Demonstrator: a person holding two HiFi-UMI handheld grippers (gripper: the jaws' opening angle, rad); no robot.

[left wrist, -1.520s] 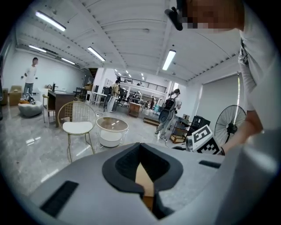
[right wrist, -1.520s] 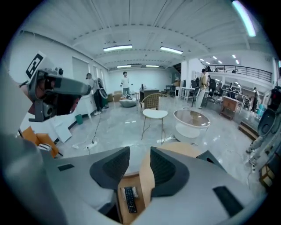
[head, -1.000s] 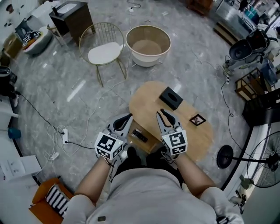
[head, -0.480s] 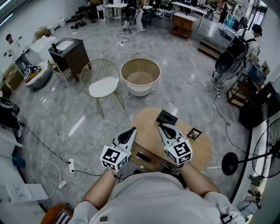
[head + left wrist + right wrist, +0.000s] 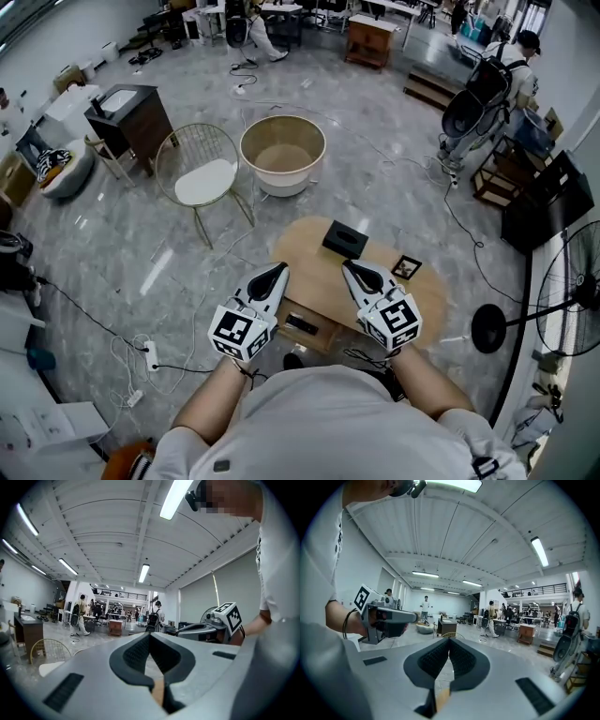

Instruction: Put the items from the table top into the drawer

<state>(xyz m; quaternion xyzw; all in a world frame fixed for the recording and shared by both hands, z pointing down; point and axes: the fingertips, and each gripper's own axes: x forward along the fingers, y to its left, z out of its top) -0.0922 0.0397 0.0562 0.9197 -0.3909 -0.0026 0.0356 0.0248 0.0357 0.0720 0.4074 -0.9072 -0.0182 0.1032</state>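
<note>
In the head view a round wooden table carries a black box and a small dark picture frame. At its near left edge an open wooden drawer holds a dark flat item. My left gripper hangs above the table's left edge and my right gripper above its middle. Both point forward, level, well above the items. The left gripper is shut and holds nothing. The right gripper is likewise shut and bare. Each gripper view looks out across the hall, not at the table.
A gold wire chair and a round beige tub stand beyond the table. A dark cabinet is at the far left. A fan base sits right of the table, cables trail on the left floor. People walk far off.
Both grippers have risen and the head view now takes in more of the hall. The right gripper's jaws, slightly apart at first, have closed on nothing.
</note>
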